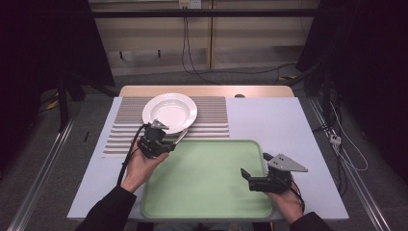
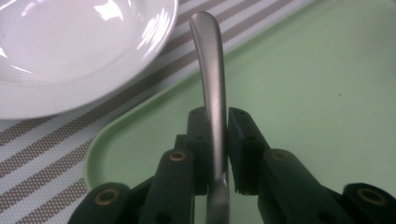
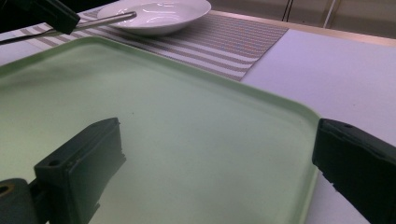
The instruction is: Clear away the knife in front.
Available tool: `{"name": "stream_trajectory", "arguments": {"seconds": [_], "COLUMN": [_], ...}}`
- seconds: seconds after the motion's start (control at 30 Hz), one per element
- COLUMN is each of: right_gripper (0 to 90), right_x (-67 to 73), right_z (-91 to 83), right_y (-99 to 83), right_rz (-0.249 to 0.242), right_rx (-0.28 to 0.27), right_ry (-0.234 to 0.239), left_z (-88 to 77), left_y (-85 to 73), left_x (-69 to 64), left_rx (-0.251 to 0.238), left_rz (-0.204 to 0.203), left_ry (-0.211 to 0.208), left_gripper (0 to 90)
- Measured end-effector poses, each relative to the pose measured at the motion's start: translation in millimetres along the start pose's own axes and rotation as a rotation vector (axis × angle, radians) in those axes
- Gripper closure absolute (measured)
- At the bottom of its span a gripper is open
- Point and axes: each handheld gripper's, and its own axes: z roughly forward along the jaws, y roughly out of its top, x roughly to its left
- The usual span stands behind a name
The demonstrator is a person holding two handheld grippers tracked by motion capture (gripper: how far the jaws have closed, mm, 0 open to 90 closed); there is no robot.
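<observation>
Left jaws pinch a metal utensil handle at the tray's far-left corner; right jaws stand spread over the tray.

The left gripper [image 2: 216, 140] has its jaws pressed on the narrow edges of the utensil handle [image 2: 211, 70], which juts toward the white plate [image 1: 170, 111] at about 1 o'clock from the hand, above the line where the striped placemat [image 1: 211, 115] meets the green tray [image 1: 207, 180]. The hold looks thin, so I judge the smooth metal could swivel or slip out, or its tip could knock the plate rim if swung. Plate and tray both look empty; which kind of utensil it is cannot be told. The right gripper [image 1: 257, 177], open and holding nothing, hovers at the tray's 4 o'clock edge on the desk [image 1: 269, 120].
</observation>
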Motion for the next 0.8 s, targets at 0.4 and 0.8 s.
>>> {"name": "stream_trajectory", "arguments": {"seconds": [0.4, 0.8], "right_gripper": [1.6, 1.5], "right_x": [0.2, 0.7], "right_z": [-0.4, -0.3], "right_y": [0.0, -0.1], "right_rz": [0.001, 0.001], "right_rx": [0.000, 0.001], "right_ry": [0.001, 0.003], "left_z": [13.2, 24.4], "left_y": [-14.3, -23.4], "left_x": [-14.6, -13.0], "left_rx": [0.070, 0.098], "left_rz": [0.020, 0.004], "left_ry": [-0.007, -0.001], "left_gripper": [79.7, 79.6]}}
